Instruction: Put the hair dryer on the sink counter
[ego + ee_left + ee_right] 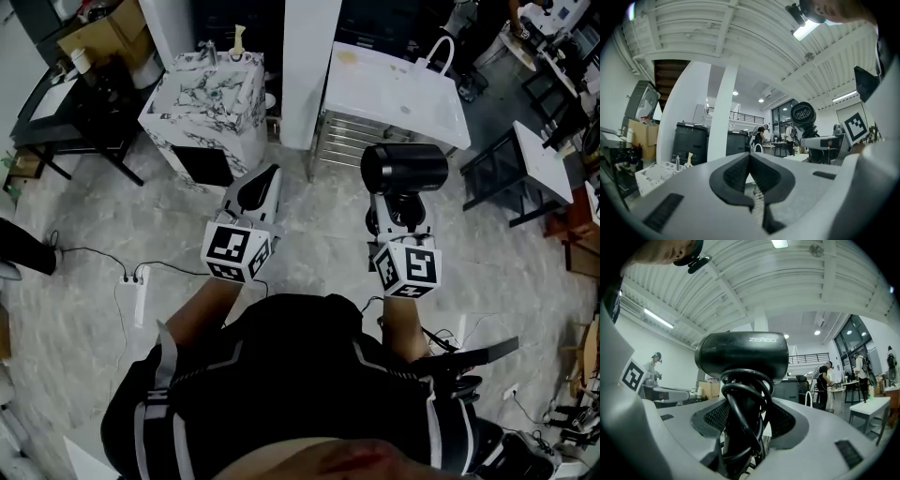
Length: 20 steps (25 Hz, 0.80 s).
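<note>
- Two hand-held grippers are held out level over a grey marbled floor, seen from above the person's dark-clad shoulders. Every place below is given from the white pillar at top centre.
- Far left of the pillar stands a dark desk, with a cardboard box behind it.
- Well below and left of the pillar, a white power strip lies on the floor.
- Just left of the pillar stands the marble-patterned sink worktop.
- Below the pillar and slightly left of it is the left hand-held gripper. In its own view its dark ribbed pads meet, with nothing between them.
- Below the pillar and to its right is the right hand-held gripper. In its own view its jaws stand wide, clamped on the handle of the black hair dryer.
- The hair dryer stands upright in that grip with its barrel on top and its cord coiled round the handle. It is in the air, well apart from the sink worktop.
- Just right of the pillar, beyond the hair dryer, stands a white worktop.
</note>
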Each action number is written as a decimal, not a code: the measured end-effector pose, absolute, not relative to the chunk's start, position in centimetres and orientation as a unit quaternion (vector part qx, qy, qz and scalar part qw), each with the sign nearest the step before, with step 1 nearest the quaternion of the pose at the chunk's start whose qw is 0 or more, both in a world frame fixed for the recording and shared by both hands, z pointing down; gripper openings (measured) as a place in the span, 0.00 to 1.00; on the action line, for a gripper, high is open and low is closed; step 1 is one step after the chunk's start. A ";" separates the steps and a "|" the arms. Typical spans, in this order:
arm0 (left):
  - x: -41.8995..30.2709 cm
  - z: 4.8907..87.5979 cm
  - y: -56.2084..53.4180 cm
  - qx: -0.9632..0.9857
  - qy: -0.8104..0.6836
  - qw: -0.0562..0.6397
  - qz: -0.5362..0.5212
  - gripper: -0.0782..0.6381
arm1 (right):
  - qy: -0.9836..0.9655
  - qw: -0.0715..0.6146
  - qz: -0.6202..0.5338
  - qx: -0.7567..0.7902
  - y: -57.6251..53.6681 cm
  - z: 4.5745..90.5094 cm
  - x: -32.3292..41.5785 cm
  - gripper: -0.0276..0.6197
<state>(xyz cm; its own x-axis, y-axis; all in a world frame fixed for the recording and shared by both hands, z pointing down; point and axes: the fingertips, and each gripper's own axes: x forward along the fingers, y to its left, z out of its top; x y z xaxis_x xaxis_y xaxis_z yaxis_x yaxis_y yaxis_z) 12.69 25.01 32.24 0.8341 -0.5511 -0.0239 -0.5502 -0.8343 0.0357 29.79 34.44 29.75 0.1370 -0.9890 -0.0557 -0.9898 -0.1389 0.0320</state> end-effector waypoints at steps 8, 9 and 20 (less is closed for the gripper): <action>8.9 32.4 23.9 0.953 -0.302 0.019 -0.028 0.12 | 0.673 0.009 0.025 -0.739 32.4 29.8 25.9 0.44; 8.5 32.3 23.6 0.952 -0.304 0.020 -0.030 0.12 | 0.675 0.008 0.025 -0.737 32.0 29.7 25.5 0.44; 4.8 32.6 19.3 0.936 -0.349 0.028 -0.037 0.12 | 0.710 -0.003 0.019 -0.704 25.4 29.8 22.2 0.44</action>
<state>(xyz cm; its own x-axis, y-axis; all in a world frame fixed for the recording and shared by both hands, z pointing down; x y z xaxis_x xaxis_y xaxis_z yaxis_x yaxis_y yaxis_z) 4.82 19.28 32.62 0.7543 -0.6546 -0.0498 -0.6505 -0.7555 0.0777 22.15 25.37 29.77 -0.0092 -0.9997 -0.0227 -0.9995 0.0085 0.0309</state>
